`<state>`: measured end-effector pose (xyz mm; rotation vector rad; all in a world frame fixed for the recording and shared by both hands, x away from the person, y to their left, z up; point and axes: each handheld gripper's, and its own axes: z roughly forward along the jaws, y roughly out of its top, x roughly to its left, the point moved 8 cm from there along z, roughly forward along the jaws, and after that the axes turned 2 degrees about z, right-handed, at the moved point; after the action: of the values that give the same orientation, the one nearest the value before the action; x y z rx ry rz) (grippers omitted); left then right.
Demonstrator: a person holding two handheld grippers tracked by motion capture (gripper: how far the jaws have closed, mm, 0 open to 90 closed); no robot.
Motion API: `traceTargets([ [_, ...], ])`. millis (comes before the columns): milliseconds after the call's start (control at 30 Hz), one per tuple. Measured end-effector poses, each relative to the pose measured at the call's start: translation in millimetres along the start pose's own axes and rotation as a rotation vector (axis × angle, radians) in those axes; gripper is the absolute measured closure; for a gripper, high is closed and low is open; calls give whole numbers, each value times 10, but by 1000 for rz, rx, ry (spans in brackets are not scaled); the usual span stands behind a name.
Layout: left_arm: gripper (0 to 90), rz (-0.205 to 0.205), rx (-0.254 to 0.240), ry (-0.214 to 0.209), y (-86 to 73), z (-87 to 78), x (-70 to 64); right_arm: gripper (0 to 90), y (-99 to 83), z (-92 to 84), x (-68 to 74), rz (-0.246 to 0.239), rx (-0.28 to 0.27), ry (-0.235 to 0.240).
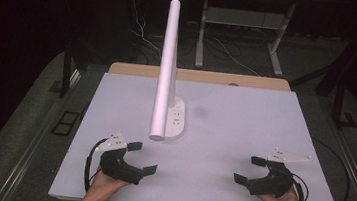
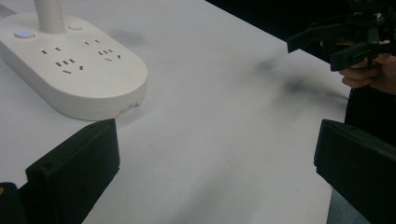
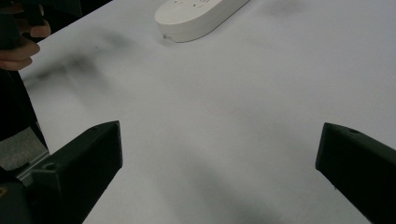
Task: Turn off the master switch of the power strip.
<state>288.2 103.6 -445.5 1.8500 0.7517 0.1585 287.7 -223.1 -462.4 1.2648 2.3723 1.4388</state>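
Observation:
A white desk lamp stands on the table, its tall tube (image 1: 167,69) rising from an oval base with sockets (image 1: 175,120) (image 2: 70,70) (image 3: 196,16). My left gripper (image 1: 141,158) (image 2: 215,172) rests near the front left edge, open, with nothing between its jaws; the lamp base lies just ahead of it. At the front right my right gripper (image 1: 249,170) (image 3: 219,172) is open and empty too, and it is seen far off in the left gripper view (image 2: 345,44).
The white table top (image 1: 235,116) ends in a wooden strip at the back (image 1: 249,81). Behind it stand desk legs and loose cables on the floor (image 1: 222,50). A small blue light glows on the lamp base (image 2: 22,34).

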Motion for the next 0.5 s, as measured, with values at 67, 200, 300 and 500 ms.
traceTargets([
  [67,0,0,2,3,13,-7,3,0,-1,-1,-1,1,0,0],
  [200,0,-7,7,4,42,-22,19,0,-1,-2,-2,3,0,1],
  [300,0,-9,13,6,62,-33,28,0,-1,-2,-2,5,0,3],
  [500,0,-12,15,7,118,-48,42,0,-6,-1,-1,8,5,3],
])
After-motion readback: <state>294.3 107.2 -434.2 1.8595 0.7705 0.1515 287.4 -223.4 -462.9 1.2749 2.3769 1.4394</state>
